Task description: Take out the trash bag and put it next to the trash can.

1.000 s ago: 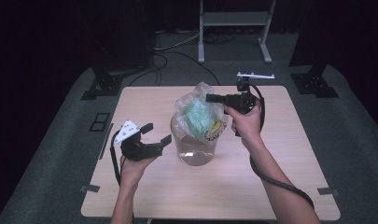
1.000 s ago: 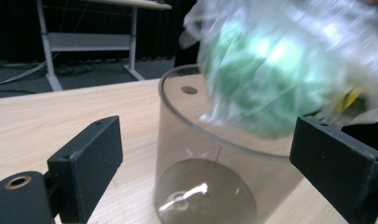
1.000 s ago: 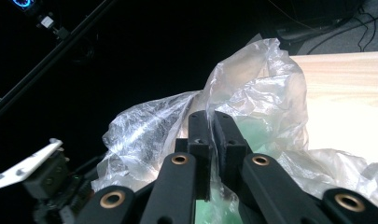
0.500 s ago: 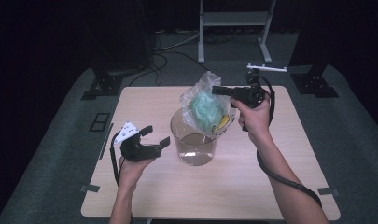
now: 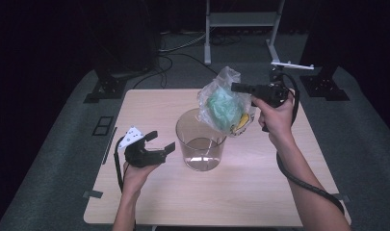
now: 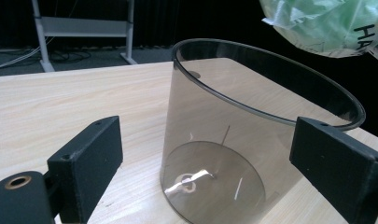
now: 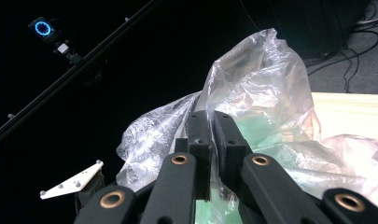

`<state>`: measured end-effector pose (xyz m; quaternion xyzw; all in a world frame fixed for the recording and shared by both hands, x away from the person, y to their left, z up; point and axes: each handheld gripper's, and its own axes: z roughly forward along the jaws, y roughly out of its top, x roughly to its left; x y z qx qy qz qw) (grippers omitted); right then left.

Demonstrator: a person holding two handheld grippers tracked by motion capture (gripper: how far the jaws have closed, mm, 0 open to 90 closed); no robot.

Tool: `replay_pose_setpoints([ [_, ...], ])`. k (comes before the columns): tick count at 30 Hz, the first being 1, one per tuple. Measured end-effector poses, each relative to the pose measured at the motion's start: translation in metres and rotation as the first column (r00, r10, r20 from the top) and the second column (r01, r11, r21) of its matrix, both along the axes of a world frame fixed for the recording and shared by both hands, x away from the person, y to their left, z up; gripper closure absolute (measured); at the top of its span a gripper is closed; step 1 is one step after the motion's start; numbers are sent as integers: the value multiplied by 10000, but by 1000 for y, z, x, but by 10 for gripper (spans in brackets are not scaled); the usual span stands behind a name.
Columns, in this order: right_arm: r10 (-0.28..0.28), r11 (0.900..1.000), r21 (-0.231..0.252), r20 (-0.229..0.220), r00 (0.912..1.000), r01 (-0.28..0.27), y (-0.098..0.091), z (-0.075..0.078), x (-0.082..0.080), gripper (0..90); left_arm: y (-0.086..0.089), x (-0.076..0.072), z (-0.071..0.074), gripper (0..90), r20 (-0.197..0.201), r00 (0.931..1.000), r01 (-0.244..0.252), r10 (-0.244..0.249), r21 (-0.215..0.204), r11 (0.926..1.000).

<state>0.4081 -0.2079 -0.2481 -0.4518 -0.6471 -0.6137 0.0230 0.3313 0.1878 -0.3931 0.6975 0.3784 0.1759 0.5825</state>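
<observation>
A clear plastic bag (image 5: 224, 105) with green contents hangs in the air above the right rim of a clear round tub (image 5: 202, 139). My right gripper (image 5: 235, 87) is shut on the bag's crinkled top; in the right gripper view the jaws pinch the film of the bag (image 7: 252, 107) at my right gripper (image 7: 210, 122). The tub stands upright on the table with nothing in it. My left gripper (image 5: 160, 141) rests open on the table just left of the tub. In the left gripper view the tub (image 6: 233, 140) stands between its spread jaws, untouched, and the bag (image 6: 326, 25) hangs at top right.
The wooden table (image 5: 149, 106) has bare room on all sides of the tub. Beyond its far edge are a metal stand (image 5: 240, 19), dark stand bases and cables on a grey floor. A cable trails from each gripper.
My right gripper has lifted the bag up and to the right, from inside the tub's mouth to above its right rim. The left gripper has stayed in place.
</observation>
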Motion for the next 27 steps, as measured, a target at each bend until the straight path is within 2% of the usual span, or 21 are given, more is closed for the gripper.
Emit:
replay_pose_setpoints([
  [16,-788,9969,51,59,9969,787,-44,6,-5,872,1,0,0,83,4,10000,-2,2,23,10000],
  [27,-1381,9903,120,-140,9903,1383,-73,-3,-5,872,-2,0,-1,82,-14,10000,37,-37,74,10000],
])
